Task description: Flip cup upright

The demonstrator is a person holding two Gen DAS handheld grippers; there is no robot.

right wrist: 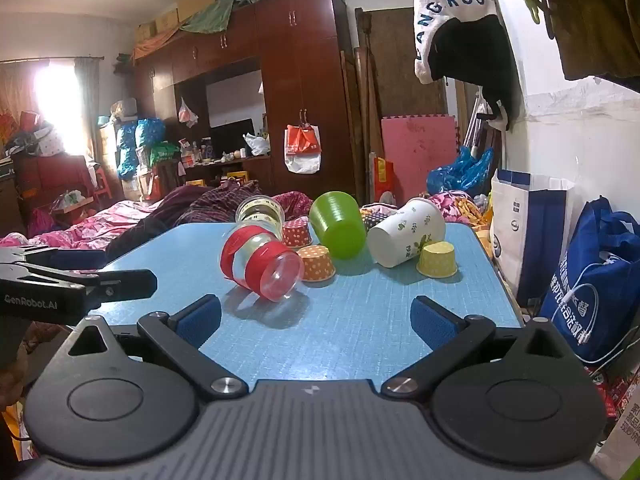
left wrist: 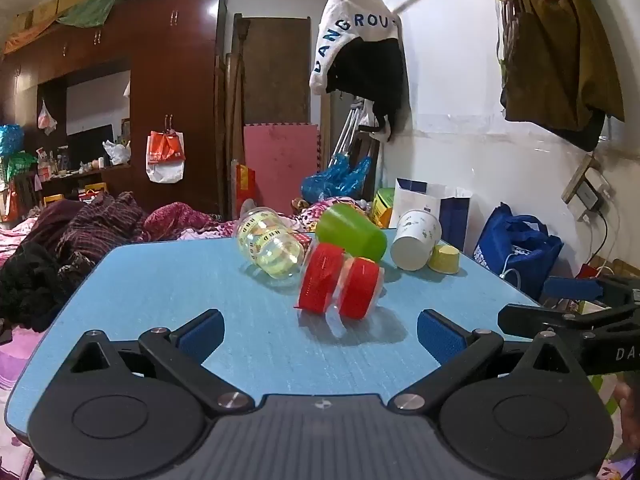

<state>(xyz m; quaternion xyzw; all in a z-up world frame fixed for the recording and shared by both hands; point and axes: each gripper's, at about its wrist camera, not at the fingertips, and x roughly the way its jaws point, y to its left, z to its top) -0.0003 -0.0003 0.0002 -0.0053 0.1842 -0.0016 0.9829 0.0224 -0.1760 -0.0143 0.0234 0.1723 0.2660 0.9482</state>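
Several cups lie on their sides on the blue table. Nearest is a clear cup with red bands. Behind it lie a clear cup with yellow print, a green cup and a white leaf-print paper cup. My left gripper is open, just short of the red-banded cup. My right gripper is open, a little in front and right of that cup. Each gripper shows at the side of the other's view.
Small paper cupcake cups stand upside down: yellow, orange dotted, red dotted. Bags stand along the white wall at the right. A bed with piled clothes lies to the left and behind.
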